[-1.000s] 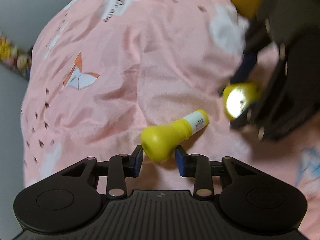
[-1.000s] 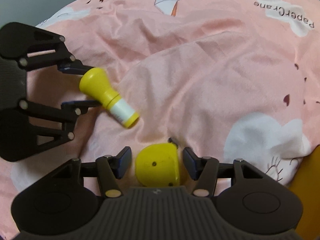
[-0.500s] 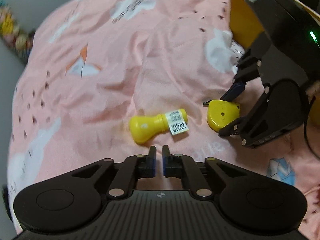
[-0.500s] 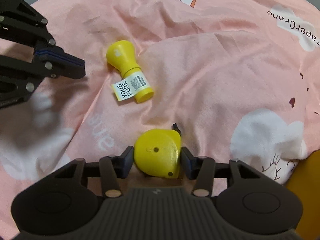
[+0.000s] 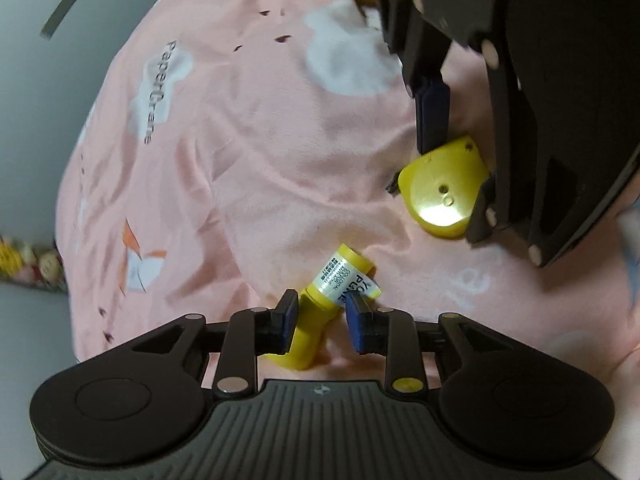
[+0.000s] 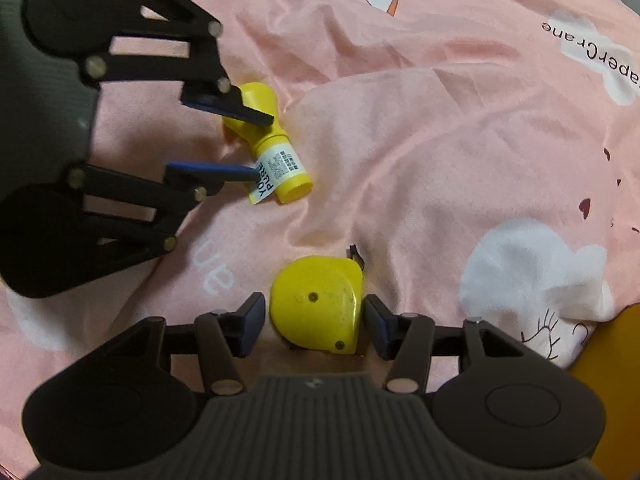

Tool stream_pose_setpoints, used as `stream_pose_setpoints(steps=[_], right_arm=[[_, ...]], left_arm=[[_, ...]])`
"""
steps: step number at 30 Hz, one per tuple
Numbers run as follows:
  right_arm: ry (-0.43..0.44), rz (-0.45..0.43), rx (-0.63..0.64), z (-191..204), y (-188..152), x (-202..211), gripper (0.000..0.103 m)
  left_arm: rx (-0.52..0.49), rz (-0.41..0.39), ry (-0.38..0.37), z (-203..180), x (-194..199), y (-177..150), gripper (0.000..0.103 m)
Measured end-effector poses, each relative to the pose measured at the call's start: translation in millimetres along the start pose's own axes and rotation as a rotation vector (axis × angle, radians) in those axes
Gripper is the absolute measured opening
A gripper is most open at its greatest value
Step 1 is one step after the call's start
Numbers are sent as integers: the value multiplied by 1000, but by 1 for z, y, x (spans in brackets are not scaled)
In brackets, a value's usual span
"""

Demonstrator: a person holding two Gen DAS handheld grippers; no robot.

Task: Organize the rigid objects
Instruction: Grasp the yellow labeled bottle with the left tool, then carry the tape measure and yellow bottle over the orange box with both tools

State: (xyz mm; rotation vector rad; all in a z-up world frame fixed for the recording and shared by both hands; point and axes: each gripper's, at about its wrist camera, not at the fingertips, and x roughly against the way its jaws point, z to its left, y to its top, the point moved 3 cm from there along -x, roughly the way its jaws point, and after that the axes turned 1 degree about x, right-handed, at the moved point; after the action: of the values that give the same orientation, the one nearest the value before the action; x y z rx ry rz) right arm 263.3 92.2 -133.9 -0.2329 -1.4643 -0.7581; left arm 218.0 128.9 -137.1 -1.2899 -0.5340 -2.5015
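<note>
Presently catalogued, 2 yellow rigid items on a pink printed bedsheet (image 6: 420, 140), each attended by 1 handheld gripper.

Item 1: yellow bottle (image 5: 320, 312), bulb-ended, with a white printed label around its neck. It lies on its side on the sheet, bulb end toward the left gripper (image 5: 322, 322). The jaws have just been opening and now stand apart, straddling the bottle's narrow waist. The left pad sits against or very close to the body, while a visible gap remains at the other pad, so no clamp is made. Judged purpose: the narrow waist gives the pads a seat behind the bulb, where a closing grip would be less likely to slip off.

Item 2: yellow tape measure (image 6: 318, 304), flat rounded case, small black tab at its upper edge. It rests flat on the sheet between the pads of the right gripper (image 6: 314, 326). The jaws have just been opening a little; they flank the case closely, with a thin gap showing on each side, so they are not clamped. Judged purpose: pads set on the 2 flat-edged sides, the widest stable hold for this shape.

Item 3: orange container (image 6: 608, 340), edge only visible at the lower right of the right wrist view, just beside the sheet. Likely the destination, though this cannot be confirmed.

Status: both items unlifted; sorting not yet done.
</note>
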Motion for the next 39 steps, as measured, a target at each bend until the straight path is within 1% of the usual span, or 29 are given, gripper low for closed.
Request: stream_pose_setpoints(steps=[2,4,6,8,9,11,12,14,18,21,25,27,29,31,35,39], right_arm=[[7,2,-6,-3,-1,-3,54],[9,2,-2,-4,-1,-6,54],[4,4,5,-2,-2,-8,55],[2,8,8,-1,-3,-10,55],[1,10,10,0,-3,-10,52],[-5,10,10,-1,-4,-10,50],[-3,7,8,-2,-4,-9,50],[-3,2,3,-2,-5,-5,50],[4,-26,-4,1,-4,8,50],[5,-61,0,5,-5,23,50],[6,-107,0,10,-10,46,50],[8,-128,-2,10,-16,58,50],[-8,-150,12,12,-21,72,50],[-24,-172,13,11,-29,87,50],[-45,-217,-5,4,-45,120,50],[-87,-264,-23,-6,-61,149,50]], left_arm=[[-26,8,9,-2,-6,1,39],[-31,19,2,-3,-13,3,39],[-55,28,12,-6,-20,5,39],[-67,40,7,-9,-26,6,36],[-65,43,8,-10,-26,6,35],[-46,50,14,-8,-22,5,32],[-24,45,12,-5,-18,6,30],[57,25,-6,4,-8,4,28],[270,-28,-48,26,20,-6,27],[403,-67,-82,34,42,-12,27],[598,-107,-153,46,67,-18,27],[680,-148,-188,50,84,-21,27],[746,-188,-220,53,99,-24,27],[775,-210,-223,53,113,-22,27],[790,-249,-220,51,136,-13,27],[765,-296,-211,46,155,5,27]])
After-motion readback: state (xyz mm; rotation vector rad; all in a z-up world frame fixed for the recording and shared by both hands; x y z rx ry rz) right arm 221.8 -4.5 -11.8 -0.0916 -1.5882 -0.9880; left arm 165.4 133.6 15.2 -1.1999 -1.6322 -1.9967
